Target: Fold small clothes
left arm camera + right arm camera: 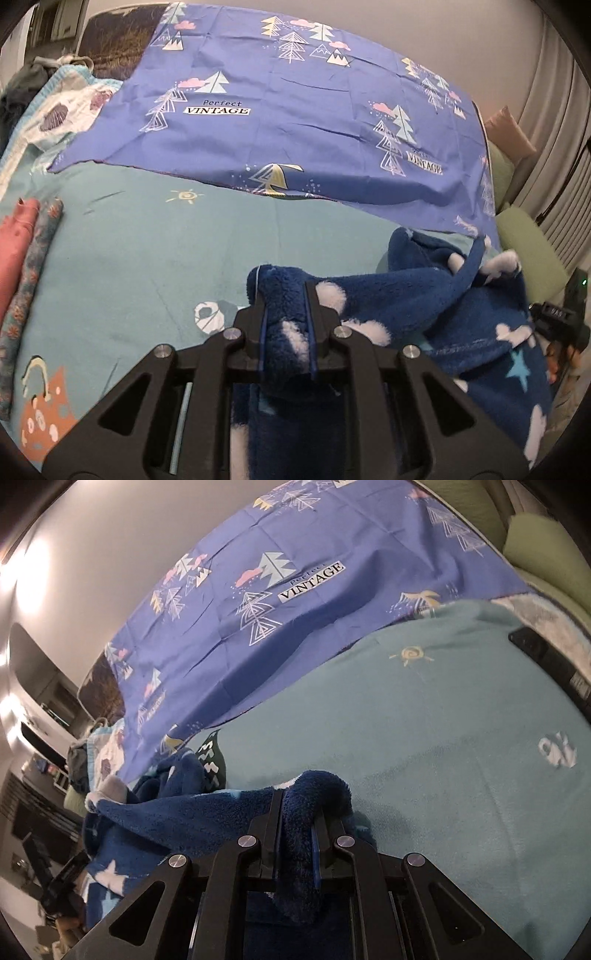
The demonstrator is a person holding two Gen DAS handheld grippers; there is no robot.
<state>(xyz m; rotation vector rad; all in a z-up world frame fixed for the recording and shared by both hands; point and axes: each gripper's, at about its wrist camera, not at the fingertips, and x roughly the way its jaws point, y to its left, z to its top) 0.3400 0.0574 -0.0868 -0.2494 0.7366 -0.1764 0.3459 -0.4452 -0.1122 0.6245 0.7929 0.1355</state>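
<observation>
Two folded cloths [26, 273] far left | purple sheet [295, 122] behind

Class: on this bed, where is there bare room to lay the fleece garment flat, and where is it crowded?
Free: the teal sheet between the purple cloth behind, the folded pile at its left and the fleece garment at its right. Crowded: that right edge, where the garment bunches, pinched by the left gripper and right gripper.

Bed under a teal cartoon-print sheet [155, 251], purple tree-print cloth [295, 122] spread across its far side, folded pink and floral clothes [22, 258] at its left edge, fluffy navy garment [424, 295] lay at right.
</observation>
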